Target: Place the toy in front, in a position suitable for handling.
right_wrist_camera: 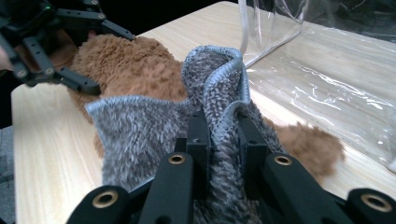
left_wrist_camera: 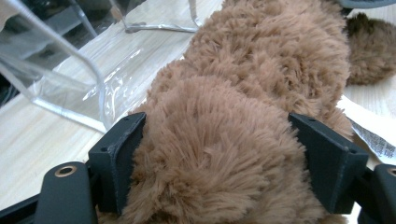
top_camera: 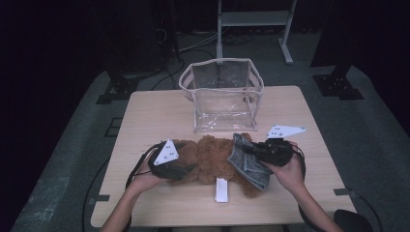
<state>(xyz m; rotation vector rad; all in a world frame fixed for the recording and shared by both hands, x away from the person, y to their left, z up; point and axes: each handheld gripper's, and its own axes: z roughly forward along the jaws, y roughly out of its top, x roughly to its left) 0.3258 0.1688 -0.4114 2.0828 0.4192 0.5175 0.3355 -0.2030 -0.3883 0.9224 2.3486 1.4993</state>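
The left gripper has its jaws wrapped around one fluffy end of the teddy, and the right gripper is pinched tight on a fold of the grey cloth lying over the other end, all of it on the table just in front of the clear bag. Both look light and super squishy, so I'd guess the plush just compresses and sags unless you grab deep into the body. The cloth is floppy and best taken by its hemmed edge.

Brown plush bear lies mid-counter, left hand-held gripper at nine o'clock, right hand-held gripper clamping grey cloth at three.
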